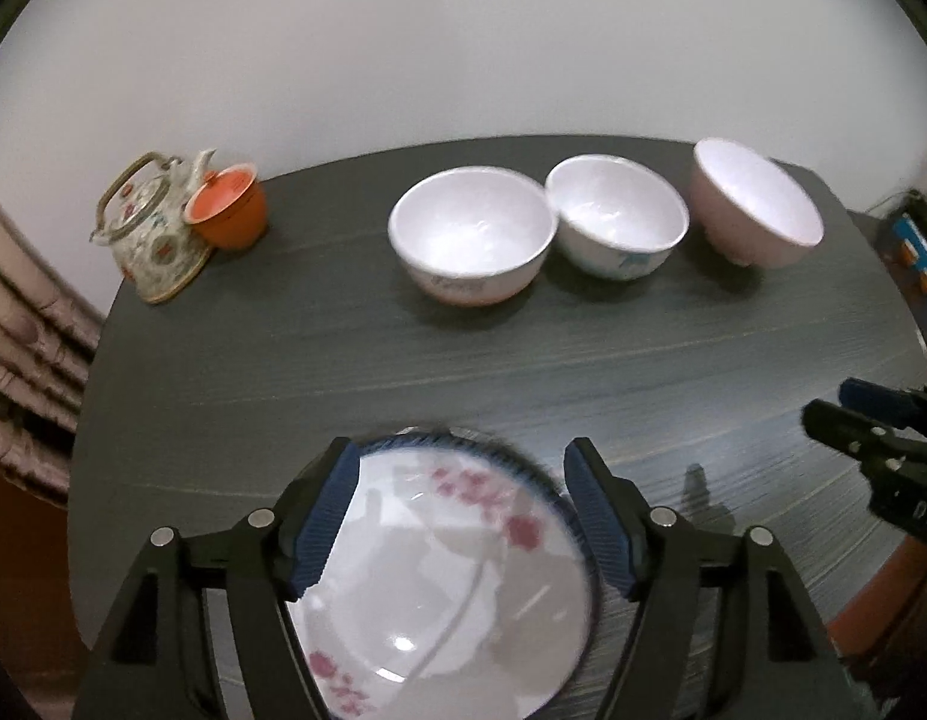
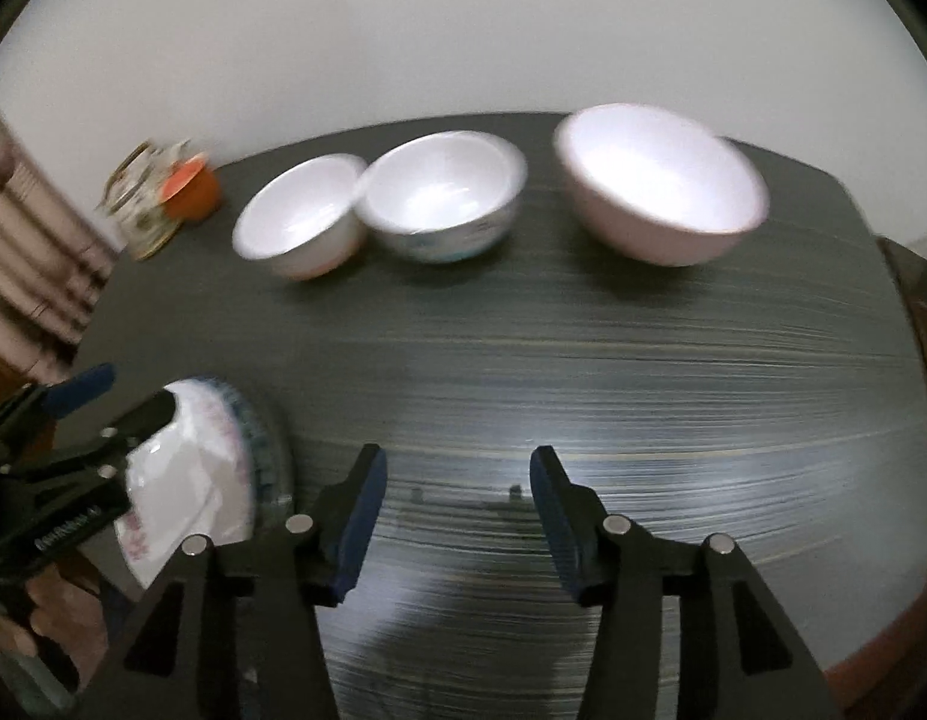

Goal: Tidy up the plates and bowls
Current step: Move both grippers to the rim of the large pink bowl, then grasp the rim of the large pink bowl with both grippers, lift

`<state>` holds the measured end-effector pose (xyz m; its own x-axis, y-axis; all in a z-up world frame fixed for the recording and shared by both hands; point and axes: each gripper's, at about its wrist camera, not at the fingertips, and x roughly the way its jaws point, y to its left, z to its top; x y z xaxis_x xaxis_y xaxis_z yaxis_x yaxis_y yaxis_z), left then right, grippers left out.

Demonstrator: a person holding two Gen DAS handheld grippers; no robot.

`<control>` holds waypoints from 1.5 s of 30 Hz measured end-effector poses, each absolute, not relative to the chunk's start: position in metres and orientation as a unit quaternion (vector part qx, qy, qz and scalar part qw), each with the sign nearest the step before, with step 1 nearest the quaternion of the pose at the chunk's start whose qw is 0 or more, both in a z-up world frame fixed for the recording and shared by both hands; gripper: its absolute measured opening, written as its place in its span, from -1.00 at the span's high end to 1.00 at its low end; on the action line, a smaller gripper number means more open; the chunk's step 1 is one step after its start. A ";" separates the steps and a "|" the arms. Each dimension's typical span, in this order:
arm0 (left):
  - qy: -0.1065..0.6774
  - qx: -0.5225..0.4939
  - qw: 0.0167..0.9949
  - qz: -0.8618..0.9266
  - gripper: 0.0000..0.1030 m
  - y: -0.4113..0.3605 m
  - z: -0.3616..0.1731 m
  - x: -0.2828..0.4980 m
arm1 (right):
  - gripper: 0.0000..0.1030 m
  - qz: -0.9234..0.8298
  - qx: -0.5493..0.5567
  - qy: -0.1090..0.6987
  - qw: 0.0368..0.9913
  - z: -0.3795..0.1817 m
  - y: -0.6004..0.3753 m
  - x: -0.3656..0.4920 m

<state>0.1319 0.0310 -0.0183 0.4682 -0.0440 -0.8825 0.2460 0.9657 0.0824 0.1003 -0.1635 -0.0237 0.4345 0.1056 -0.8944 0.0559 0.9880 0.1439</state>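
Note:
A white plate [image 1: 451, 570] with red flowers and a blue rim lies on the dark table [image 1: 523, 360] near its front edge. My left gripper [image 1: 460, 456] hovers over the plate's far rim, open, its blue pads clear of the plate. Three bowls stand in a row at the back: a white bowl with a pinkish base [image 1: 472, 234], a white bowl with a blue pattern [image 1: 616, 216] touching it, and a pink bowl [image 1: 757, 204] apart at the right. My right gripper [image 2: 457, 462] is open over bare table, right of the plate [image 2: 187, 480], with nothing between its fingers.
A patterned teapot [image 1: 151, 228] and an orange cup [image 1: 226, 207] stand at the table's back left corner, against a white wall. A striped curtain [image 1: 25, 348] hangs at the left. A hand [image 2: 43, 618] holds the left gripper [image 2: 121, 399].

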 end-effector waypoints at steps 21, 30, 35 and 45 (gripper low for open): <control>0.581 -0.027 0.799 -0.152 -0.37 -0.142 -0.006 0.246 | 0.01 -0.046 0.150 0.536 0.830 -0.021 -0.371 0.213; 0.621 -0.044 0.774 -0.118 -0.30 -0.169 -0.048 0.276 | 0.01 -0.033 0.172 0.565 0.807 -0.064 -0.384 0.256; 0.632 -0.044 0.765 -0.117 -0.16 -0.174 -0.066 0.289 | 0.01 -0.027 0.179 0.572 0.800 -0.073 -0.379 0.265; 0.645 -0.074 0.751 -0.121 0.61 -0.179 -0.081 0.296 | 0.32 -0.010 0.217 0.572 0.791 -0.089 -0.383 0.276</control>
<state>0.2963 -0.1786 -0.0808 0.1391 -0.2771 -0.9507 0.0869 0.9598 -0.2671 0.2756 -0.3825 -0.0891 0.3450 0.2315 -0.9096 0.2641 0.9060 0.3307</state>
